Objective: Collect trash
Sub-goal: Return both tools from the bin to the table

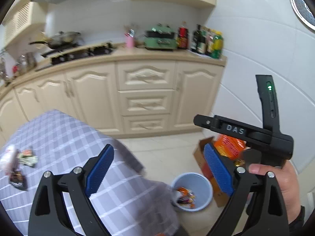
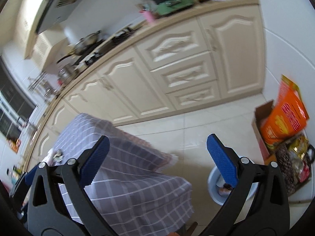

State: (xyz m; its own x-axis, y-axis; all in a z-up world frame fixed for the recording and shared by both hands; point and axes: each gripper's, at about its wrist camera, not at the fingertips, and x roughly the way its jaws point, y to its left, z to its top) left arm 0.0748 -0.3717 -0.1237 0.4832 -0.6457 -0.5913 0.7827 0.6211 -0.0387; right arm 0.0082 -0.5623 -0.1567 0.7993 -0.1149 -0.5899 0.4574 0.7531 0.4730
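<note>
Bin [image 1: 192, 191]: several wrappers inside. Bench [image 1: 65, 129]: wrappers [image 1: 19, 165] left to collect. My left gripper [image 1: 159, 167] and right gripper [image 2: 159, 157]: jaws wide, empty.

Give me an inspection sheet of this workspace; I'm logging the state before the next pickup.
Surface: table under a grey checked cloth.
Job's things: wrappers lie on the cloth at its left; blue bin on the floor beside the table holds wrappers.
Clutter: cardboard box with an orange packet by the wall.
Grippers: left gripper open, empty; right gripper open, empty.
Cables: nothing seen.
Surroundings: cream kitchen cabinets, a stove, bottles on the counter.
</note>
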